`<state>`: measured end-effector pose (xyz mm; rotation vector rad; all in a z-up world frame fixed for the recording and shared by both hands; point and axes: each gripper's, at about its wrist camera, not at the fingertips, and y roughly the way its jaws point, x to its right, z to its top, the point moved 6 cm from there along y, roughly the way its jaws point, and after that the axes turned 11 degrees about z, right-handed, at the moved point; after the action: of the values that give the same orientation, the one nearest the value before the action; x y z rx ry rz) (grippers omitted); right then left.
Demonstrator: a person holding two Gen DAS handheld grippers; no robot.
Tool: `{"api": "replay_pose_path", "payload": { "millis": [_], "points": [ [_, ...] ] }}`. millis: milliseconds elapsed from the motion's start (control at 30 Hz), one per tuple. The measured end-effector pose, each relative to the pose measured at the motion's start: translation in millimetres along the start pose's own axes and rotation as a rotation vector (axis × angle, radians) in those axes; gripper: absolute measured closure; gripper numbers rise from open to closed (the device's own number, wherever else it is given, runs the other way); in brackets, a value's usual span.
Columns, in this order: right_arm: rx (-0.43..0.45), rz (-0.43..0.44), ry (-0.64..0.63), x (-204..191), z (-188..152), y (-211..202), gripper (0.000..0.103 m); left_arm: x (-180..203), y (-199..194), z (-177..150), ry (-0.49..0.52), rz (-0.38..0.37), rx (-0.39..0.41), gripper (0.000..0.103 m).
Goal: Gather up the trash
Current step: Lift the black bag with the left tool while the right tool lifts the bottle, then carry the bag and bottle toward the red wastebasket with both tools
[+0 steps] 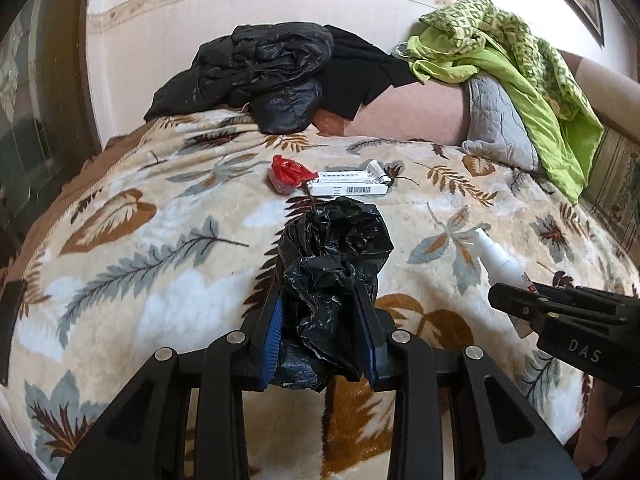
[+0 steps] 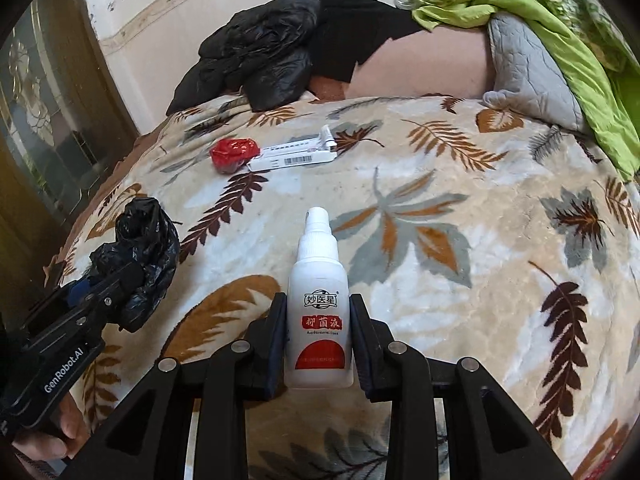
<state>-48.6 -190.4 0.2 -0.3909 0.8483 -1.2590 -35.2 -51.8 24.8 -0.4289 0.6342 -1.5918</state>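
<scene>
- Now, from the left wrist view, your left gripper (image 1: pixel 326 320) is clamping a crumpled black trash bag (image 1: pixel 332 264); the blue pads are pressing into thin, glossy, crinkled plastic bunched between the jaws.
- Off to the right in this view, your right gripper (image 1: pixel 516 300) is carrying the white spray bottle (image 1: pixel 496 260), nozzle pointing up and away, just beside the bag rather than over it.
- Further out on the plush leaf-print blanket (image 1: pixel 140 280), a red crumpled wrapper (image 1: pixel 286 174) is lying against a flat white box (image 1: pixel 348 184) with a barcode, both well beyond the jaws.
- Switching to the right wrist view, your right gripper (image 2: pixel 318 340) is gripping the spray bottle (image 2: pixel 319 312) by its smooth, rounded plastic body, long axis running straight ahead along the fingers, cap end leading.
- You're seeing the bag (image 2: pixel 140 256) low at the left here, held in the left gripper (image 2: pixel 116 284), so the bottle looks due to travel leftward, tail first or tipped over.
- I'm judging the snag to be the bag's mouth: it's looking wadded up, not spread, and I cannot tell where the opening lies.
- Meanwhile the wrapper (image 2: pixel 234 152) and box (image 2: pixel 292 156) are waiting ahead and left, nearer your left hand.
</scene>
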Motion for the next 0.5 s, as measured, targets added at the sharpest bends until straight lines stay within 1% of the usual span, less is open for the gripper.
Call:
{"api": "replay_pose_path", "payload": {
  "millis": [300, 500],
  "points": [
    [0.023, 0.012, -0.022, -6, 2, -4, 0.071, 16, -2, 3, 0.067, 0.024, 0.046, 0.071],
    [0.03, 0.017, -0.011, -3, 4, -6, 0.071, 14, -1, 5, 0.063, 0.051, 0.061, 0.071]
  ]
}}
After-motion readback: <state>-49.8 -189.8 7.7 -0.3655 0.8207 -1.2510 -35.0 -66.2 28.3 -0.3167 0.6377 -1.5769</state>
